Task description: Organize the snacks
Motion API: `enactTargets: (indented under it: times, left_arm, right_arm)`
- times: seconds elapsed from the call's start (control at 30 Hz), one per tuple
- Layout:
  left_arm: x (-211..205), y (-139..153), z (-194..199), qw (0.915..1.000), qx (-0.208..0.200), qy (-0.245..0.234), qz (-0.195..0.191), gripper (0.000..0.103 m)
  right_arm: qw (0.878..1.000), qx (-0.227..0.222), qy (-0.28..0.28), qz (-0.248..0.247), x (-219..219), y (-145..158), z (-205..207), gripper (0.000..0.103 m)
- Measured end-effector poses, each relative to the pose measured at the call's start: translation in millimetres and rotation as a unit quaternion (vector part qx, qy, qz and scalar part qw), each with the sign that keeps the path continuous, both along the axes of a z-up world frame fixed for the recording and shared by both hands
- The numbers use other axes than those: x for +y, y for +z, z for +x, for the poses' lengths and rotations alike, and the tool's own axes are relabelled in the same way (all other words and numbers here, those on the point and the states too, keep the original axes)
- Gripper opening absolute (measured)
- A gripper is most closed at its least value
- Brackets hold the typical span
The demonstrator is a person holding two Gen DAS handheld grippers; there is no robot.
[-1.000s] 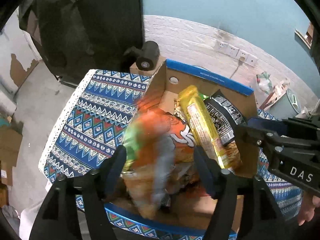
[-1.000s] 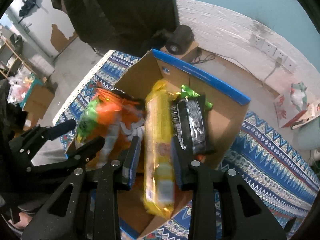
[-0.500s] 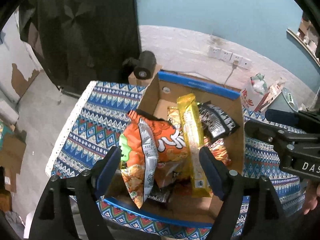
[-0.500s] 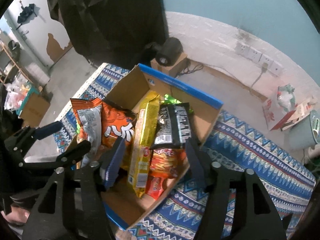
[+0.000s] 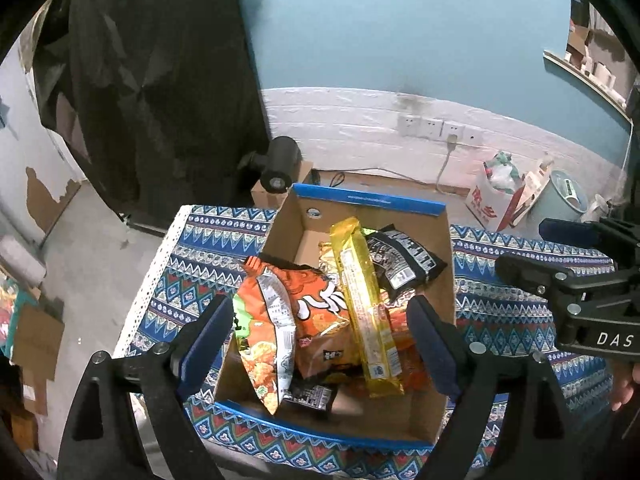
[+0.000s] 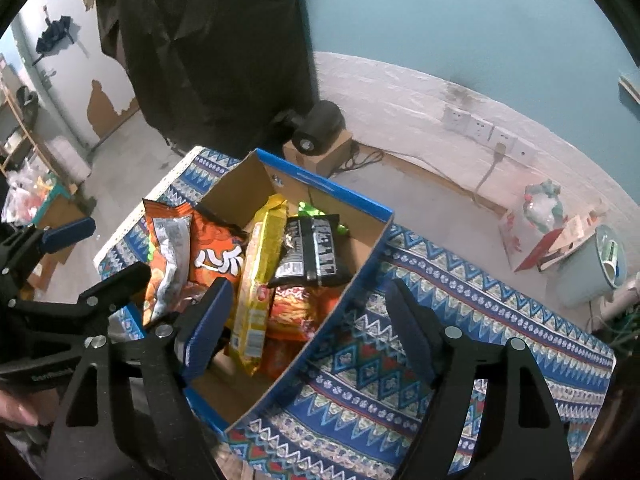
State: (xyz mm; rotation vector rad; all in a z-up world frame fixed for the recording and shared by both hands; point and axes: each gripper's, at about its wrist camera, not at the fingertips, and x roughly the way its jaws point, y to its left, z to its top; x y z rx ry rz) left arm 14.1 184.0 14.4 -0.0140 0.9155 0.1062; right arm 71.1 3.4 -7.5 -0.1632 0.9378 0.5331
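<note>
A cardboard box with blue rims [image 5: 366,200] [image 6: 324,184] stands on the patterned cloth and holds several snack packs. An orange chip bag [image 5: 304,312] [image 6: 212,252] leans at its left. A long yellow pack [image 5: 366,304] [image 6: 260,268] lies along the middle. A black pack [image 5: 404,260] [image 6: 312,252] lies to the right of it. My left gripper [image 5: 320,340] is open and empty above the box's near half. My right gripper [image 6: 308,328] is open and empty above the box's right wall. It also shows in the left wrist view [image 5: 576,296].
The blue patterned cloth [image 6: 460,300] [image 5: 192,264] covers the table, whose left edge drops to the floor. A small box with a black roll [image 5: 280,168] stands behind the table. Bags and a pail [image 6: 592,264] sit on the floor at right. A dark cloth hangs on the wall.
Both grippers opened, let go of the orange bag and the yellow pack, and pulled back up from the box. The packs now rest in the box.
</note>
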Motion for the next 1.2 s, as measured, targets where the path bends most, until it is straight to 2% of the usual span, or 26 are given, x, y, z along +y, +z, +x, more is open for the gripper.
enactTargets:
  times: [0.2, 0.57, 0.9, 1.2]
  left_arm:
    - [-8.8, 5.7, -2.3, 1.0, -0.004, -0.002, 0.005, 0.093]
    - [-16.9, 7.8, -1.3, 0.9999, 0.002, -0.007, 0.009, 0.094]
    - [-20.1, 7.8, -1.0, 0.9999, 0.003, -0.007, 0.015, 0.094]
    - [-13.0, 8.4, -2.5, 1.0, 0.006, 0.002, 0.005, 0.094]
  right_arm:
    - [1.0, -0.013, -0.005, -0.002, -12.9, 4.1, -5.8, 0.078]
    - [1.0, -0.006, -0.013, 0.002, -29.4, 1.2, -7.3, 0.078]
    - [1.0, -0.005, -0.017, 0.0, -32.6, 0.3, -6.3, 0.078]
    - [1.0, -0.006, -0.017, -0.001, -31.4, 0.6, -5.8, 0.078]
